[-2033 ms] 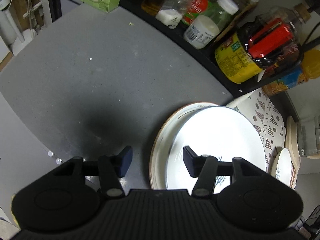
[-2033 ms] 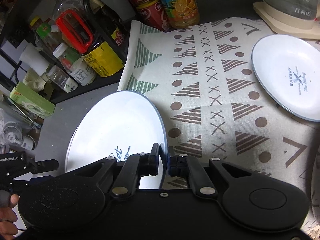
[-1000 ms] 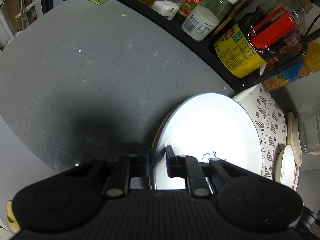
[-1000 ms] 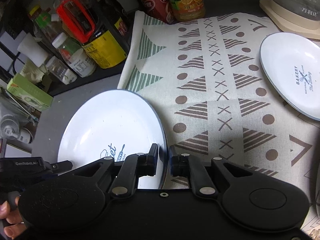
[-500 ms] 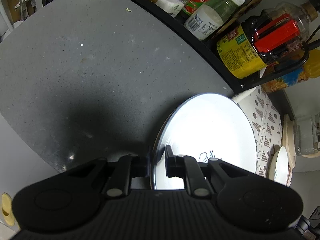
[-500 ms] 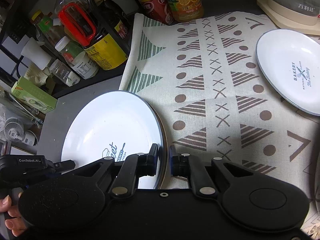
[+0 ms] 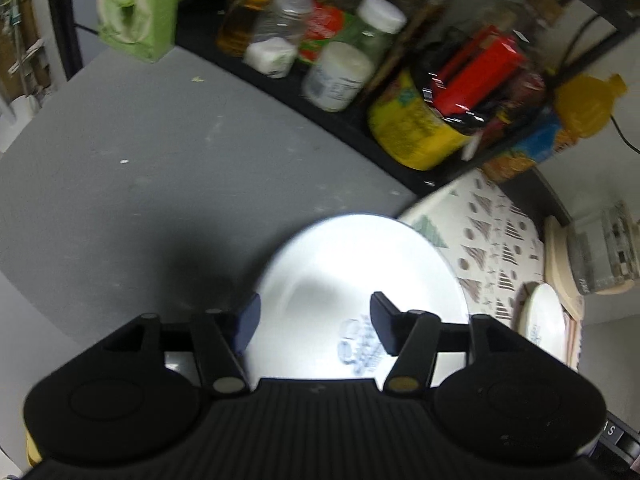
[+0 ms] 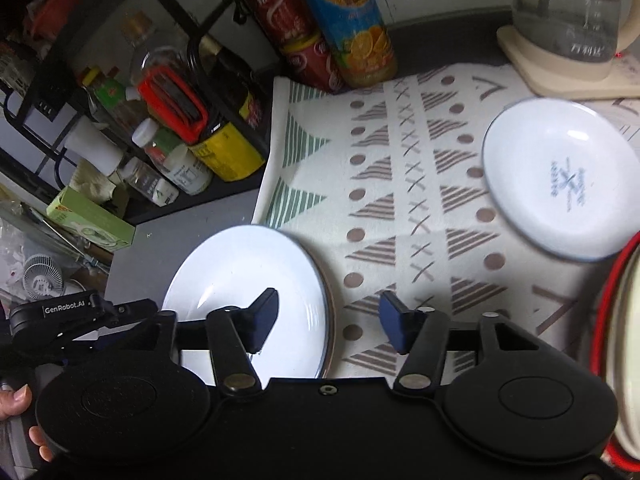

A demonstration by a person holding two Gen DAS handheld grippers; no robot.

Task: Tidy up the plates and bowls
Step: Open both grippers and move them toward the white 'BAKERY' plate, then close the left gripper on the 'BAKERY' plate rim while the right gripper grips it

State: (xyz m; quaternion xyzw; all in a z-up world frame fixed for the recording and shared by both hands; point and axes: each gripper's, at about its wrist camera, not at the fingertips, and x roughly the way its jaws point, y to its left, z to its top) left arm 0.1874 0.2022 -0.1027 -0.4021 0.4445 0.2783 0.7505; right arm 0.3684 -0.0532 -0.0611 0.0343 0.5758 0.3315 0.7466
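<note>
**Small plate lies off to my right tool's far right**

Both tools have just let go: my left tool (image 7: 314, 322) and right tool (image 8: 328, 322) gape over the big plate (image 8: 244, 280), which rests on the table. The small plate (image 8: 560, 178) sits on the cloth (image 8: 400, 200), nearer my right tool.
</note>
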